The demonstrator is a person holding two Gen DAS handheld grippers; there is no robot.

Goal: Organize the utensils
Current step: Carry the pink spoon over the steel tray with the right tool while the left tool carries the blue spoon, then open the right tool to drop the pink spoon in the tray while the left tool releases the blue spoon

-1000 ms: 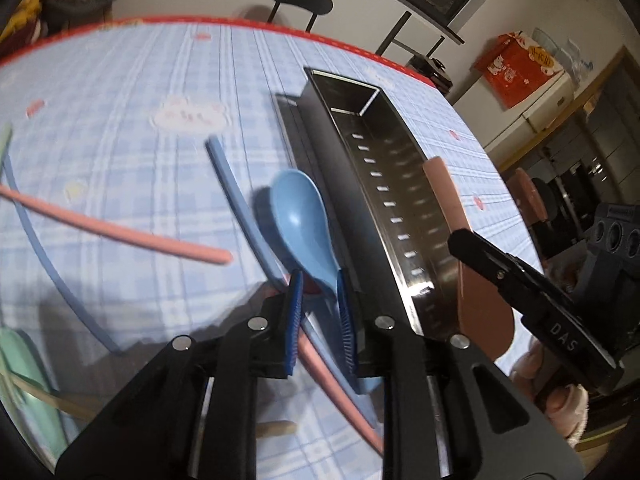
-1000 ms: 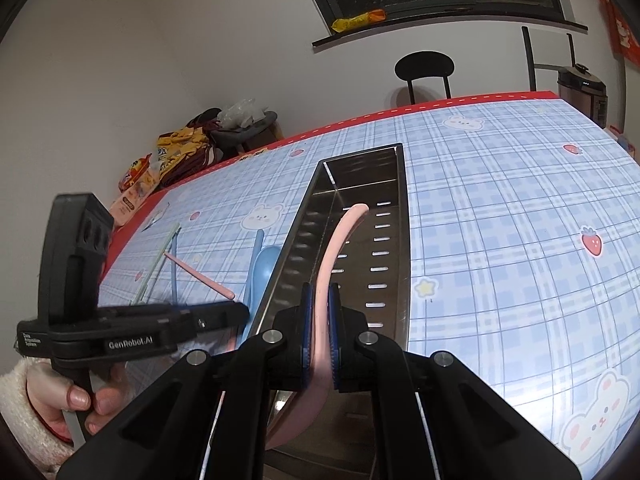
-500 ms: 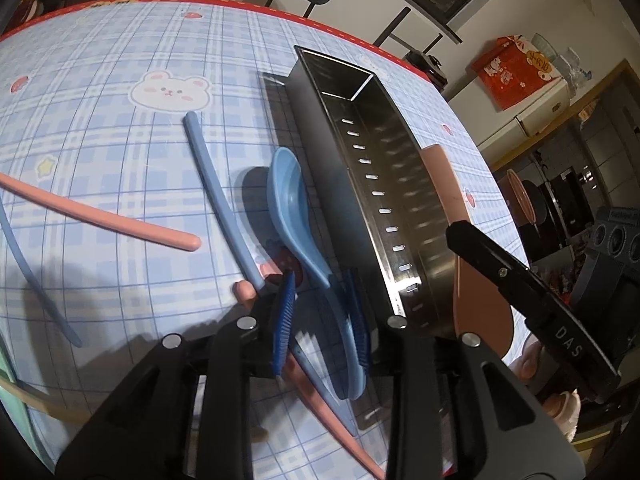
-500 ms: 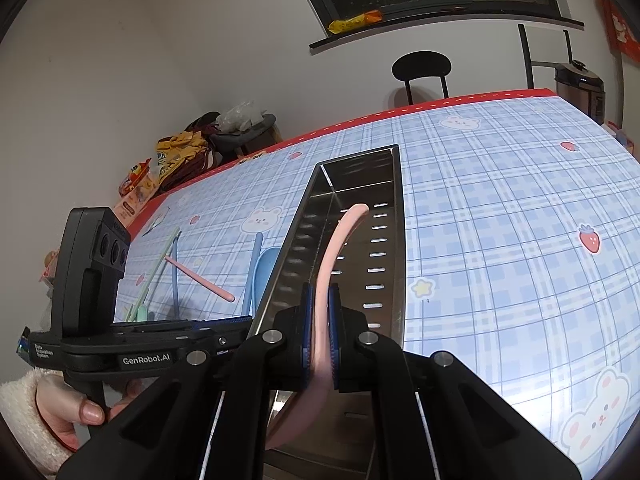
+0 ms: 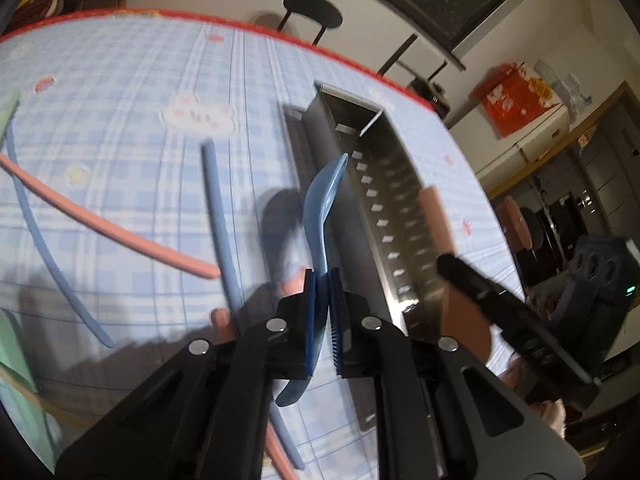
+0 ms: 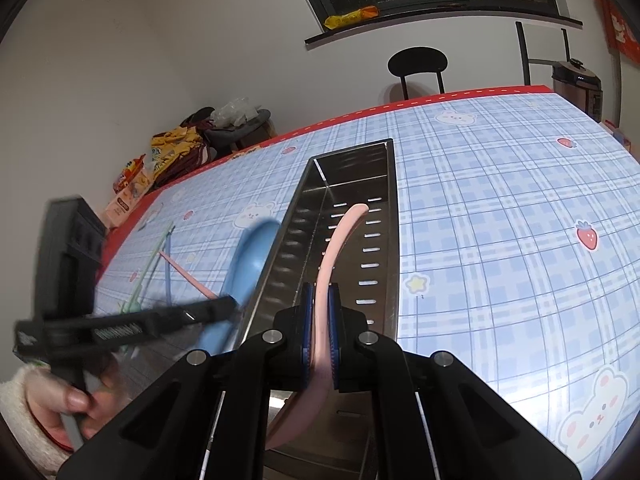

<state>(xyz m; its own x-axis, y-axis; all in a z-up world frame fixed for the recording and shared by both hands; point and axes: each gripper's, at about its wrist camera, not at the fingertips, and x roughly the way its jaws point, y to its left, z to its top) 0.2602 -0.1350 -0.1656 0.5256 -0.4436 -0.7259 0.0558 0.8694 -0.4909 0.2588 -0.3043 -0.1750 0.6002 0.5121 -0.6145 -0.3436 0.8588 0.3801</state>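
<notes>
Grippers both clamped, your left gripper [image 5: 322,280] pinching the blue spoon [image 5: 320,208] beside the steel tray [image 6: 390,240], your right gripper [image 6: 320,300] gripping the pink spoon [image 6: 334,248] over its inside, chopsticks [image 5: 120,236] scattered further across the checked tablecloth [image 6: 500,220].

Blue spoon [image 5: 320,220], pink spoon [image 6: 332,256], silver tray [image 6: 384,184] — blue-checked tablecloth [image 6: 500,220], red-edged — black tongs [image 5: 322,276]

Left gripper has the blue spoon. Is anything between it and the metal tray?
Mostly clear. The blue spoon, clamped in the left gripper, hangs beside the steel tray; only the near side wall must be cleared. Inside, the pink spoon, held by the right gripper, occupies the middle.
</notes>
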